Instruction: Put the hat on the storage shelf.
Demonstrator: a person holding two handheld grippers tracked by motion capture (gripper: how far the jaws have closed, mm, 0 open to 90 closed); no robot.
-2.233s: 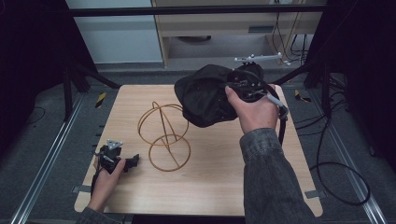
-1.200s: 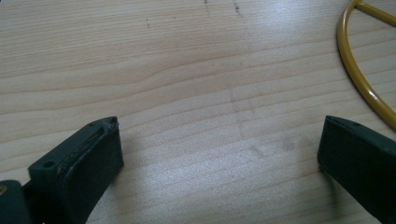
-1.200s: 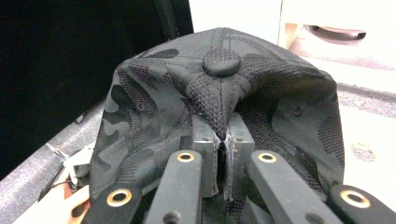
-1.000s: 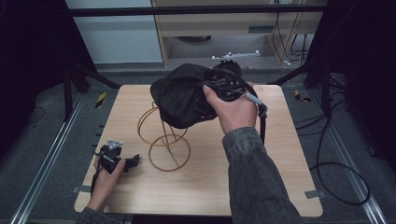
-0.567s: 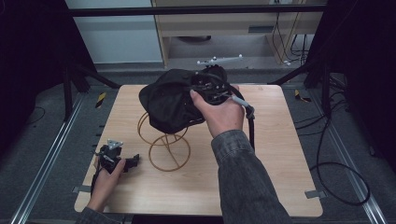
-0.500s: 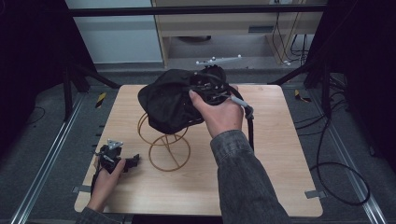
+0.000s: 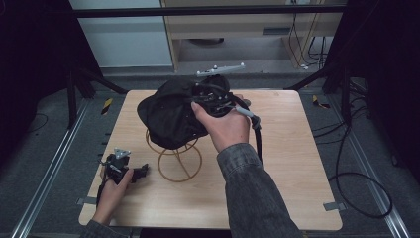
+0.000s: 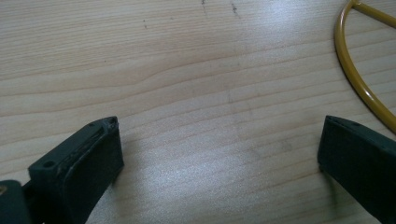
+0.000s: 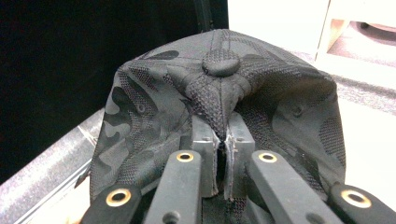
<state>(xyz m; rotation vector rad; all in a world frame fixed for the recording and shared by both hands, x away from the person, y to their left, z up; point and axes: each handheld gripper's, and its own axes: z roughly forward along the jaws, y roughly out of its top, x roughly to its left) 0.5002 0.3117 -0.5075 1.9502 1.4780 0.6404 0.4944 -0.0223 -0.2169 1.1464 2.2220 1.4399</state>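
Item: black camouflage cap (image 7: 171, 116), cloth, with a button at the crown. It was held in the air above the wooden table (image 7: 287, 188), directly over the top loop of the yellow wire stand (image 7: 179, 161), its lower edge appearing to meet or just clear that loop; actual contact could not be confirmed.

Holder: right gripper (image 9: 223, 140), jaws pinched together on a fold of the crown fabric just below the button, as the right gripper view recorded. In the high view the person's right hand (image 7: 223, 126) sat to the right of the cap, so the cap extended leftward from the fingertips and hung partly below them.

Orientation: the crown button faced up and away from the jaws in the right gripper view. The hollow of the cap appeared to face down toward the stand. Brim not distinguishable; long axis could not be told, the cloth being bunched into a rounded mass.

Second holder: left gripper (image 7: 119, 166), resting near the table's front left corner, jaws spread wide with nothing between them. The left gripper view showed bare wood grain and an arc of the stand's base ring (image 8: 362, 81) off to one side, apart from either jaw.

Judgement: the right hand was much the nearer to the stand and carried the work. The deciding relation was vertical, cap above loop; seating it would call for a downward move, with the hollow kept centred over the wire.
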